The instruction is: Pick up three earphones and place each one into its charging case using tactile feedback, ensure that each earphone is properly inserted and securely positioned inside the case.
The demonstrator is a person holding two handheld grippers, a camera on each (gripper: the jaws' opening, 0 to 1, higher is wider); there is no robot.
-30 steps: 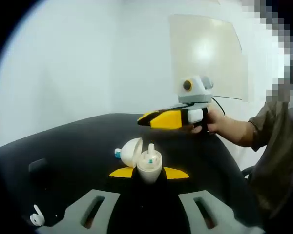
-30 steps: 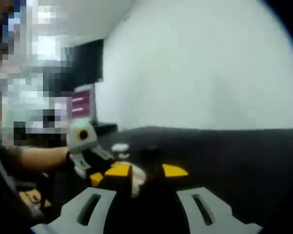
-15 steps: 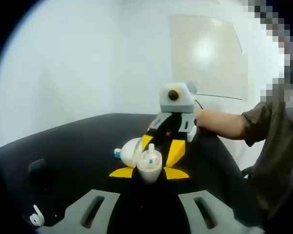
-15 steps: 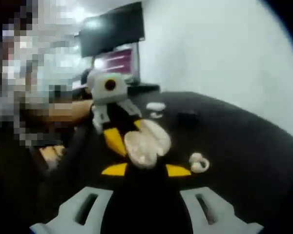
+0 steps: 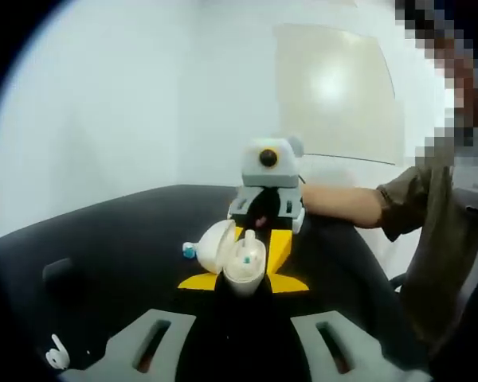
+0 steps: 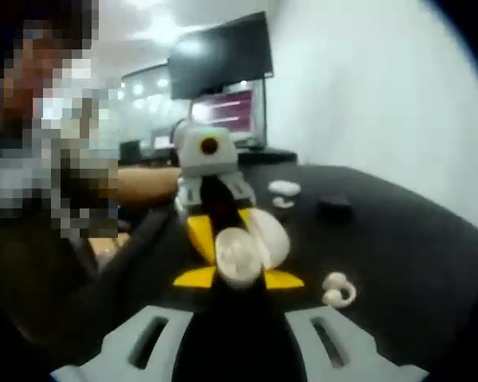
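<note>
open charging case [image 5: 237, 259] (left gripper [image 5: 243, 282])

I have both grippers nose to nose, left gripper [image 5: 243, 280] clamped on the case [image 5: 243, 267] and right gripper [image 6: 237, 277] closed, seemingly on it too, my forearm [image 5: 342, 205] reaching in behind.

Place: an office or lab room set up for recorded handling work.
Worktop: a black worktop [image 5: 103, 239] set against a bare wall.
Walls: plain white walls [image 5: 127, 103], with a pale glossy board [image 5: 334, 87] mounted on one.
Screens: a dark wall-mounted monitor [image 6: 219, 56] above a lit screen with purple bands [image 6: 231, 111].
Lighting: bright ceiling lights [image 6: 163, 28] in the background.
</note>
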